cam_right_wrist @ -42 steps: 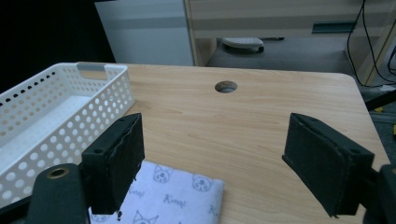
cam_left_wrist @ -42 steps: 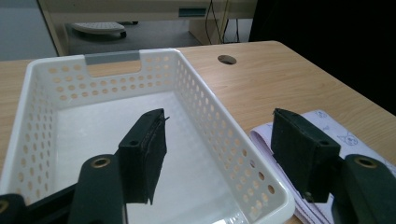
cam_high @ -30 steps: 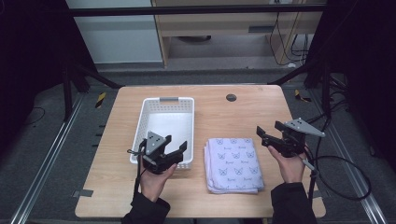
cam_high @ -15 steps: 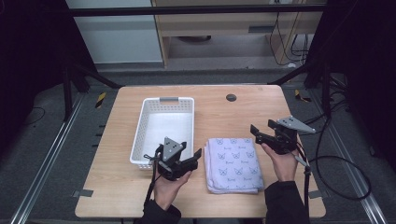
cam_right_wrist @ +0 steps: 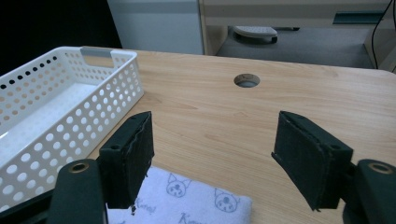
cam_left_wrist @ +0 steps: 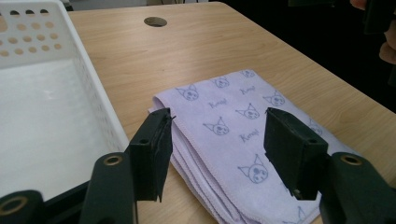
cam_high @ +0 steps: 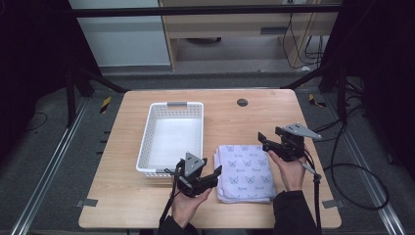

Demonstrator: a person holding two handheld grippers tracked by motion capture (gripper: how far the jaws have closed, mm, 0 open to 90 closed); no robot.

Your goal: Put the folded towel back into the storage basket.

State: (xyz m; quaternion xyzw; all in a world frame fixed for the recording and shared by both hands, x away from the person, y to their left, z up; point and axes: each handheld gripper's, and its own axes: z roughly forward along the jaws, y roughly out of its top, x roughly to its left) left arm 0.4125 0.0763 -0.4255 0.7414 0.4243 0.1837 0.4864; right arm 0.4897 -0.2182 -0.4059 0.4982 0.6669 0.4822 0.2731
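Observation:
A folded lilac towel (cam_high: 246,173) printed with small cat faces lies on the wooden table (cam_high: 230,120), right of a white perforated basket (cam_high: 172,137). My left gripper (cam_high: 214,172) hovers at the towel's near left edge, open, with nothing between its jaws. In the left gripper view the towel (cam_left_wrist: 236,135) lies just beyond the open jaws and the basket wall (cam_left_wrist: 100,109) is at the left. My right gripper (cam_high: 263,139) is open over the towel's far right corner, empty. In the right gripper view the towel's far edge (cam_right_wrist: 196,198) lies below the jaws.
The basket (cam_right_wrist: 56,119) is empty. A round cable hole (cam_high: 242,102) sits in the table near its far edge. Cables (cam_high: 342,161) trail off the table's right side. Bare wood stretches between the towel and the far edge.
My left gripper has moved right from the basket's front corner to the towel's left edge. My right gripper has moved left, from beside the towel to over its far right corner.

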